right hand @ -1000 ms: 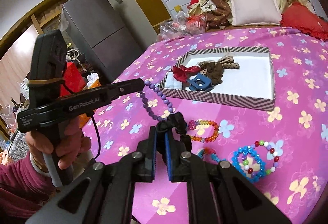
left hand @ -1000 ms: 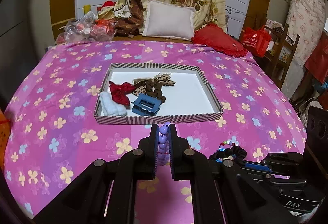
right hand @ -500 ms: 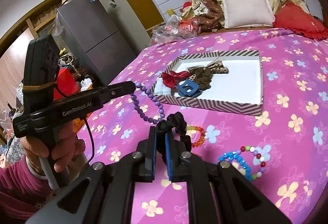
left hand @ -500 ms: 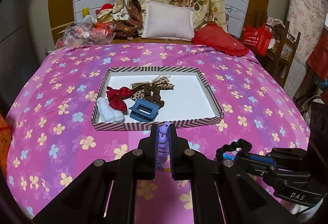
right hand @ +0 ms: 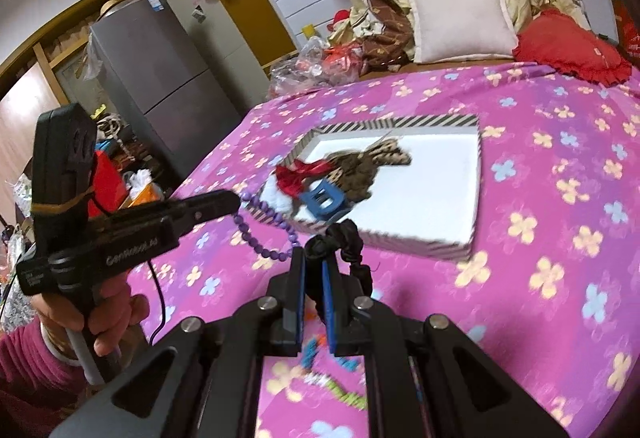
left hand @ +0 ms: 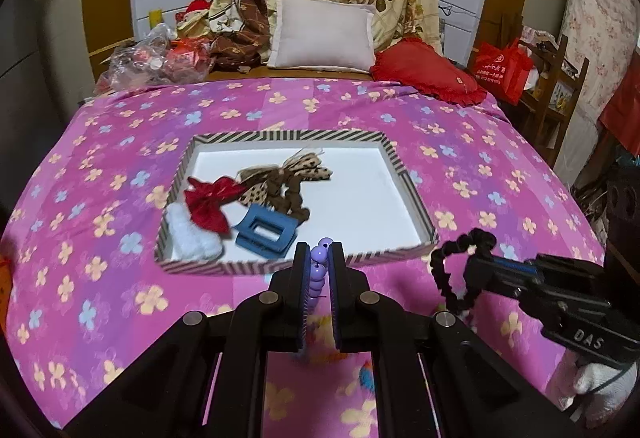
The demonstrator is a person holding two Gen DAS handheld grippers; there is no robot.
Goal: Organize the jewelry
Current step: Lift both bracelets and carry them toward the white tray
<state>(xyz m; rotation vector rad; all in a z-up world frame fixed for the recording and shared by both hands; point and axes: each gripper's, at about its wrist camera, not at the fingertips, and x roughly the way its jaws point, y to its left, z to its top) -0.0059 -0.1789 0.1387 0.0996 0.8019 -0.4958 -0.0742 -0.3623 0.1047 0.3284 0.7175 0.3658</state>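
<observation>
My left gripper (left hand: 319, 258) is shut on a purple bead bracelet (left hand: 318, 270), held above the bed just short of the striped tray's (left hand: 280, 137) near wall; the bracelet hangs in a loop in the right wrist view (right hand: 262, 234). My right gripper (right hand: 314, 258) is shut on a black scrunchie (right hand: 348, 244), also seen in the left wrist view (left hand: 448, 266). The tray (right hand: 474, 173) holds a red bow (left hand: 208, 201), a brown spotted bow (left hand: 288, 177), a blue claw clip (left hand: 266, 232) and a white fluffy piece (left hand: 192, 238).
Blurred colourful bead bracelets (right hand: 320, 358) lie on the pink flowered bedspread (left hand: 100, 197) below my right gripper. Pillows (left hand: 320, 33), a red cushion (left hand: 428, 75) and plastic bags (left hand: 156, 55) sit at the headboard. A grey fridge (right hand: 160, 77) stands left of the bed.
Both grippers have lifted and moved toward the tray with their loads. The loose bracelets on the bedspread have dropped lower in the right wrist view.
</observation>
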